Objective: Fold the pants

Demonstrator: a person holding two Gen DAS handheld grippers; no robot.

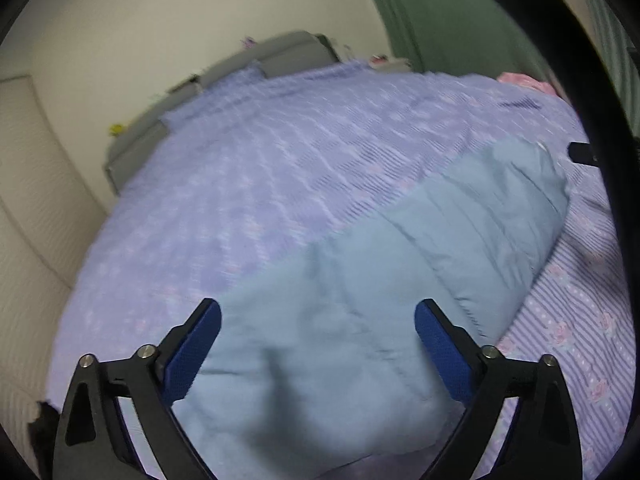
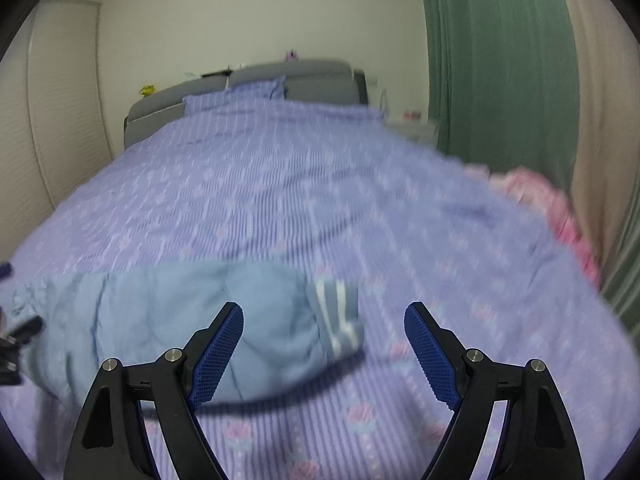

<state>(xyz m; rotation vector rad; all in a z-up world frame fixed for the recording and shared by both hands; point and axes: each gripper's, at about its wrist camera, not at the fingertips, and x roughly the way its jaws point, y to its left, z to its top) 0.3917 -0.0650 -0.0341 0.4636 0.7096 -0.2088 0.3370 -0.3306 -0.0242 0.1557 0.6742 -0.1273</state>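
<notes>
Light blue pants (image 1: 360, 300) lie folded into a long strip on the purple bedspread (image 1: 240, 184). My left gripper (image 1: 318, 344) is open and empty, its blue pads above the near end of the pants. In the right wrist view the pants (image 2: 180, 320) lie at the lower left, with a white-striped end (image 2: 338, 316) at their right. My right gripper (image 2: 324, 348) is open and empty, above that striped end and the bedspread (image 2: 320, 200) beside it. The frames are motion-blurred.
A grey headboard (image 2: 256, 84) and a purple pillow (image 2: 236, 100) stand at the far end of the bed. Pink cloth (image 2: 552, 204) lies at the bed's right edge. A green curtain (image 2: 500, 60) hangs on the right, a white wardrobe (image 2: 60, 100) on the left.
</notes>
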